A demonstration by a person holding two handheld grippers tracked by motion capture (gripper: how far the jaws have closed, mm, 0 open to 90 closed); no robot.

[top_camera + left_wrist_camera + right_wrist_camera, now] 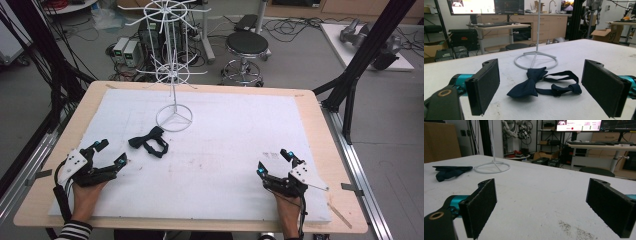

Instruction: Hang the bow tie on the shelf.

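Note:
A dark navy bow tie [149, 141] with its strap lies flat on the white mat, just in front of the white wire display stand [173, 70]. My left gripper [111, 153] rests near the mat's front left, open, a short way left of the tie. In the left gripper view the bow tie [541, 83] lies ahead between the wide-apart jaws, with the stand's ring base [535, 60] behind it. My right gripper [273, 161] sits open at the front right with nothing between its jaws. The right gripper view has the tie [450, 172] and the stand base [492, 167] far to the left.
The white mat [225, 130] covers a wooden table [315, 107]. A black stool [246, 50], computer boxes and cables stand on the floor beyond the far edge. Black frame posts [367, 50] rise at the right and left of the table.

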